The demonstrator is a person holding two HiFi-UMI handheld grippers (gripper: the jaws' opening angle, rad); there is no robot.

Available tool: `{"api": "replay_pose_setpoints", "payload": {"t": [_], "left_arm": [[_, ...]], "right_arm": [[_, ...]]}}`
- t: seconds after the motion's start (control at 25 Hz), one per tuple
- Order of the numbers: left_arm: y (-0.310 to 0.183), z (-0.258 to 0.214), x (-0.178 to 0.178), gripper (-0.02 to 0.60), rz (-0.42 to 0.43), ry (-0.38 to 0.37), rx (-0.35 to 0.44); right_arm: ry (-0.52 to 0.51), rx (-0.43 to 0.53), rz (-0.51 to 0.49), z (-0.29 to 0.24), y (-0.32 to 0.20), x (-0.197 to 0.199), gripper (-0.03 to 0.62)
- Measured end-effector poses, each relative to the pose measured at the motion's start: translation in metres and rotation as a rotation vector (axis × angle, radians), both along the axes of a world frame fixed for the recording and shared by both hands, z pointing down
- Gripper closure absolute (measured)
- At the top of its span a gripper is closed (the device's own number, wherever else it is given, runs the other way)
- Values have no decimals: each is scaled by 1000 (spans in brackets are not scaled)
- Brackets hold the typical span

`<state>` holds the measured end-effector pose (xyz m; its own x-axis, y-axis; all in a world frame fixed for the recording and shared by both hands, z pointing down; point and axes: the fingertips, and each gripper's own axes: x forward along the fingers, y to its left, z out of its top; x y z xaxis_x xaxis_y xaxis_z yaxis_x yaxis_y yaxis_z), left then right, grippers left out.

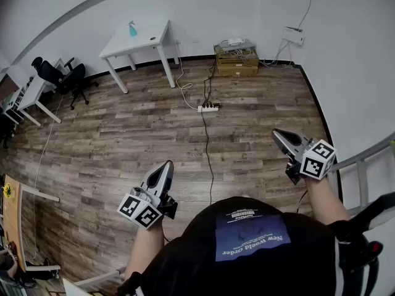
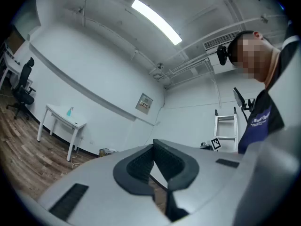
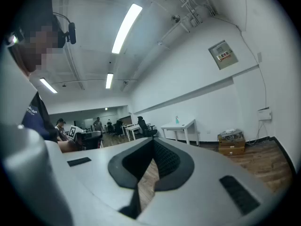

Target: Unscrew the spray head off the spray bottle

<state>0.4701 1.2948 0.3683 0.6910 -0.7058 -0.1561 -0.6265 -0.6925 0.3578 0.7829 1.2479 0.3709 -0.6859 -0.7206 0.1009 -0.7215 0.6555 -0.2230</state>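
1. The left gripper [image 2: 154,147] is clenched, its dark pads meeting with nothing between them. The right gripper [image 3: 153,146] is clenched and empty too. Both are held out in front of the person, above the floor.
2. The spray bottle [image 1: 132,29], pale blue with its spray head on, stands upright on a white table [image 1: 151,34] by the table's wall-side edge. It is well apart from both grippers.
3. The table stands against the white wall at the far side of the room, and the bottle is the only thing seen on it.
4. The wood-plank floor [image 1: 123,134] fills the space between the person and the table. A white power strip [image 1: 208,108] lies on it, with a dark cable [image 1: 207,147] running back towards the person.
5. Right of the table, a brown box [image 1: 236,63] sits on the floor against the wall. Pale devices and loose cables rest on top, and its inside is hidden.
6. A black office chair [image 1: 65,76] stands left of the table, beside a white desk [image 1: 29,94].
7. In the left gripper view a white stepladder [image 2: 225,126] leans at the wall. The right gripper view shows long ceiling lights and several people at desks far down the room.
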Motion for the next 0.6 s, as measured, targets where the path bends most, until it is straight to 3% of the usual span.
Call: {"api": "replay_pose_setpoints", "payload": {"t": [0.32,0.6], "left_arm": [[-69,1,6,578,-92,-18,-9],[-167,-14,47,578,-201,-14,2]], "right_arm": [[-31,-3,-83,6,-99,3,600],[-32,16,-222,-4,-227,21,600]]}}
